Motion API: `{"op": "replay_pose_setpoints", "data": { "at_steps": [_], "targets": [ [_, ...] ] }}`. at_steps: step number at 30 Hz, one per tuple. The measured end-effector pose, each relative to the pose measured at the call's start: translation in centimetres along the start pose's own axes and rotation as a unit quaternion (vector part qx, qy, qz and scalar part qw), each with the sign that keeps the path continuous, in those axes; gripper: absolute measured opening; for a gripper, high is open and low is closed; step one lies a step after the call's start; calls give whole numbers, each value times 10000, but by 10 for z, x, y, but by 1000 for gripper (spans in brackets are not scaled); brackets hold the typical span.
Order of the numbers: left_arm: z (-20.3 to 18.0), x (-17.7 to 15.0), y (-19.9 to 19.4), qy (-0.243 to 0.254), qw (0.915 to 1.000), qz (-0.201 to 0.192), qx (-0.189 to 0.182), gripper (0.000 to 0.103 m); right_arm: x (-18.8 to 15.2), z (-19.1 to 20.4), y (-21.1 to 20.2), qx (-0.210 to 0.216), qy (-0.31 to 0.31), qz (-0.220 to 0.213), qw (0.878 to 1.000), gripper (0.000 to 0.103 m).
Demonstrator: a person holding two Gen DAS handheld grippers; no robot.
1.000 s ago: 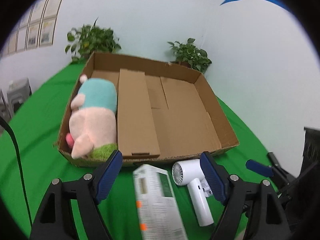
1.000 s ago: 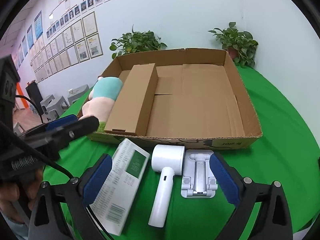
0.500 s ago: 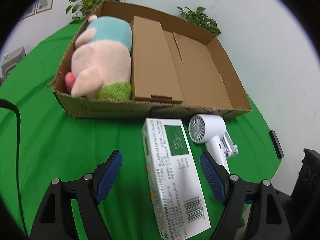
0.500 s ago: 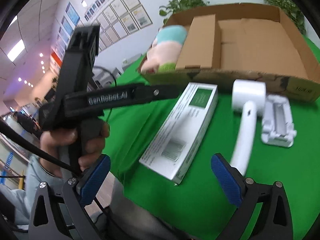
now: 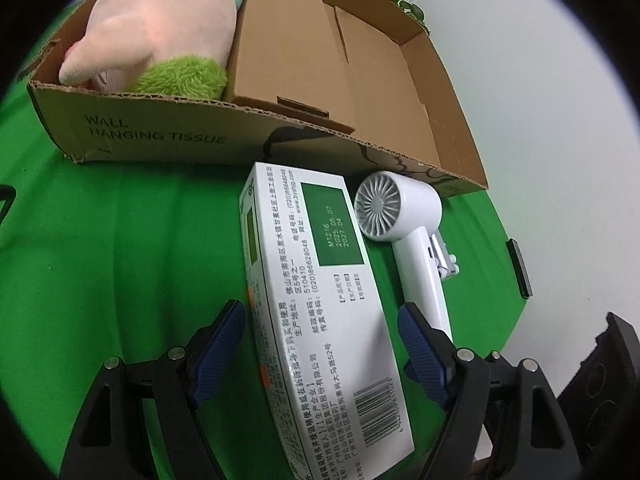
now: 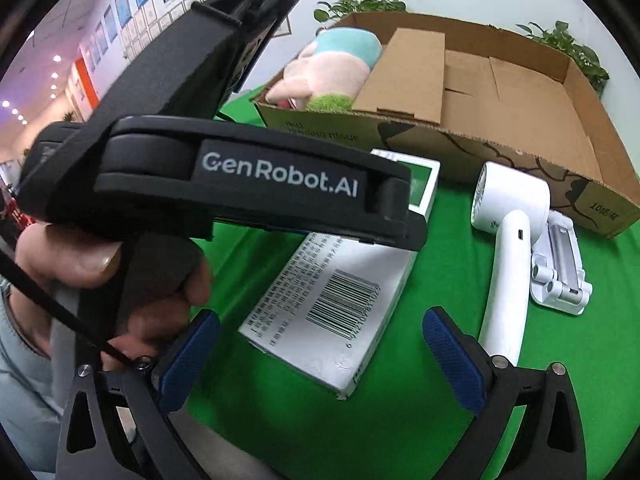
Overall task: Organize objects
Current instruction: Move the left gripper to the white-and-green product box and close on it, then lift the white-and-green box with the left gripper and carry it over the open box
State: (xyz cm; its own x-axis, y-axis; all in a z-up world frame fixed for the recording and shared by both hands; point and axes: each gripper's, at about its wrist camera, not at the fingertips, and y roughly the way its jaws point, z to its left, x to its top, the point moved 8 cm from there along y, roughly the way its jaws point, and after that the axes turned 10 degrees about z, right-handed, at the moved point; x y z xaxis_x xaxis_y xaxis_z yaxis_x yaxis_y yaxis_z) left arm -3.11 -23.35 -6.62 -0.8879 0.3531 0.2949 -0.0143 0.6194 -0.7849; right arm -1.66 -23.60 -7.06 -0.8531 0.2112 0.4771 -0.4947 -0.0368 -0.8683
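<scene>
Left wrist view: the left gripper (image 5: 322, 340) straddles the near end of the white-and-green carton (image 5: 316, 304) lying on the green table (image 5: 120, 248). Its jaws are closing, the blue pads (image 5: 218, 344) not yet touching the carton. The carton's nearest corner runs out of view. The white hair dryer (image 5: 404, 220) lies just beside it, hiding most of a white stand (image 5: 444, 258). The cardboard box (image 5: 160, 132) holds a plush toy (image 5: 160, 28) — its head is cut off at the top edge.

Right wrist view: the right gripper (image 6: 320, 360) hangs released over the carton's barcode end, grasping nothing. The left gripper's body, held by a hand (image 6: 100, 264), covers the carton's middle.
</scene>
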Motion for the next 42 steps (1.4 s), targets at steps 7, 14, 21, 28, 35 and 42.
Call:
{"op": "replay_pose_setpoints", "data": {
  "at_steps": [7,14,21,28,35,42],
  "targets": [
    [-15,-18,7,78,9998,179,-35,60,-10,-10,4,-112,127,182,9997,79],
    [-34,-43,13,93,9993,341,-105,60,-36,-14,-6,-195,-24,341,9992,77],
    [-33,-44,13,-137,9991,325,-231,60,-45,-23,-16,-44,249,336,9991,68],
    [-36,-43,20,-293,9984,275,-402,59,-43,-33,-29,569,729,203,9955,63],
    [-57,-34,3,-119,9978,-64,-650,52,-34,-32,-48,241,582,-99,9980,63],
    [-95,3,-33,427,9945,-526,-795,45,1,-39,-84,-215,532,-752,9955,62]
  ]
}}
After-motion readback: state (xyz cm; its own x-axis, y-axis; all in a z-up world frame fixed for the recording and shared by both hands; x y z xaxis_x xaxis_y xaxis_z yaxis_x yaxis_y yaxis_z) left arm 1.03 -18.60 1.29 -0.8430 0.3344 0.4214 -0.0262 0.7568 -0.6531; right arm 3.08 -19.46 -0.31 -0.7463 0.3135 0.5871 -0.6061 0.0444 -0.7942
